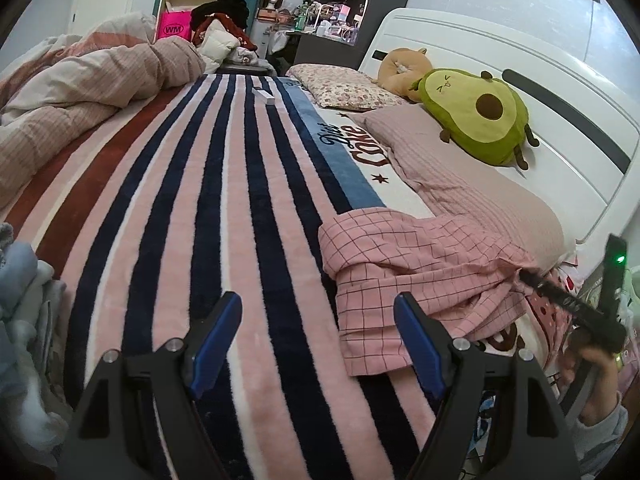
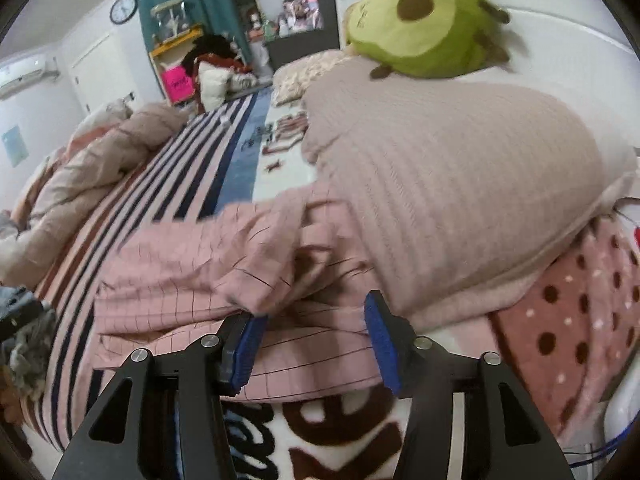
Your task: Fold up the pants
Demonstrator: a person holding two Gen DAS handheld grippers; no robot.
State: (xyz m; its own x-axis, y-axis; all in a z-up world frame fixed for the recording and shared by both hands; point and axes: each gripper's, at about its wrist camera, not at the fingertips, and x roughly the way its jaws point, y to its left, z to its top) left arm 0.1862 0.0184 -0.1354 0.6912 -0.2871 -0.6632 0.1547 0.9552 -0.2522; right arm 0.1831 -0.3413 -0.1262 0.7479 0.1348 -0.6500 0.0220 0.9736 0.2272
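Pink checked pants (image 1: 420, 276) lie crumpled on the striped blanket (image 1: 224, 208) beside the pink pillow (image 1: 480, 196). My left gripper (image 1: 318, 316) is open and empty over the blanket, just left of the pants. In the right wrist view the pants (image 2: 224, 276) lie bunched against the pillow (image 2: 452, 184). My right gripper (image 2: 312, 320) is open, its blue pads on either side of the pants' near edge, low over the cloth. The right gripper also shows at the right edge of the left wrist view (image 1: 532, 278), at the pants' far end.
A green avocado plush (image 1: 476, 116) and a tan plush (image 1: 404, 68) lie at the white headboard (image 1: 520, 60). A rumpled duvet (image 1: 80, 92) lies at the left. A small white box (image 1: 264, 96) sits far on the blanket. Folded clothes (image 1: 20, 292) are piled at the left.
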